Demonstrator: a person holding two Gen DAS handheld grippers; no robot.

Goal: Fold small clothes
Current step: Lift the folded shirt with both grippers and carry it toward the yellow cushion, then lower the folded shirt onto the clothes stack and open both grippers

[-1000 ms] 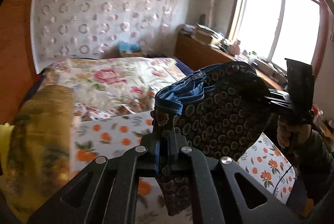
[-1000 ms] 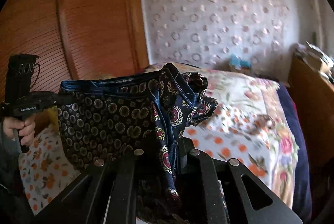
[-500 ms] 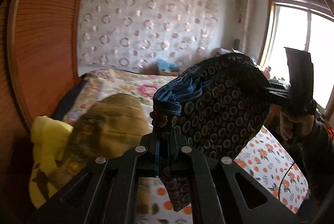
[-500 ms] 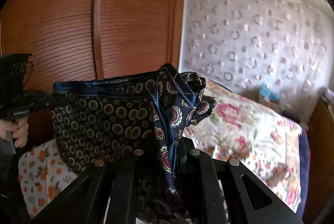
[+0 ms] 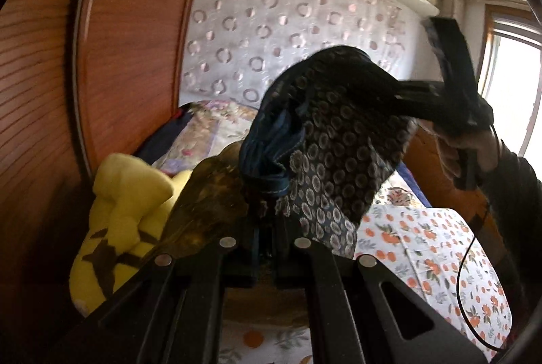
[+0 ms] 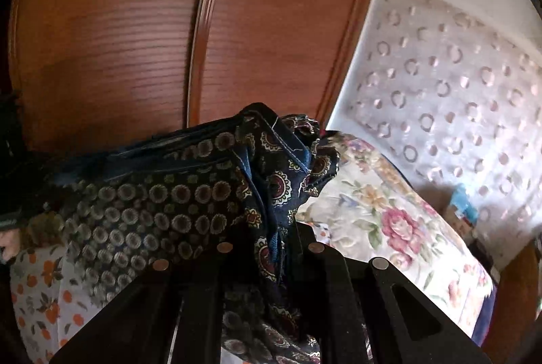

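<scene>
A small dark navy garment (image 5: 332, 154) printed with round flowers hangs in the air between both grippers, above the bed. My left gripper (image 5: 266, 228) is shut on one bunched end of it, with a blue hem showing at the pinch. In the left wrist view the right gripper (image 5: 399, 94) grips the far end, held by a person's hand (image 5: 474, 150). From the right wrist view, the garment (image 6: 162, 204) stretches off to the left and my right gripper (image 6: 271, 235) is shut on its gathered edge. The left gripper's fingertips are hidden there.
A bed sheet with orange fruit print (image 5: 433, 248) lies below. A floral quilt (image 6: 382, 215) covers the far part of the bed. A yellow plush toy (image 5: 125, 215) and an olive-brown cushion (image 5: 206, 204) sit by the wooden wardrobe (image 6: 169, 25). A patterned curtain (image 5: 288, 25) hangs behind.
Both grippers have swung left with the garment still stretched between them; the wardrobe now fills more of each view, and the window has slid to the right edge. The grips are unchanged.
</scene>
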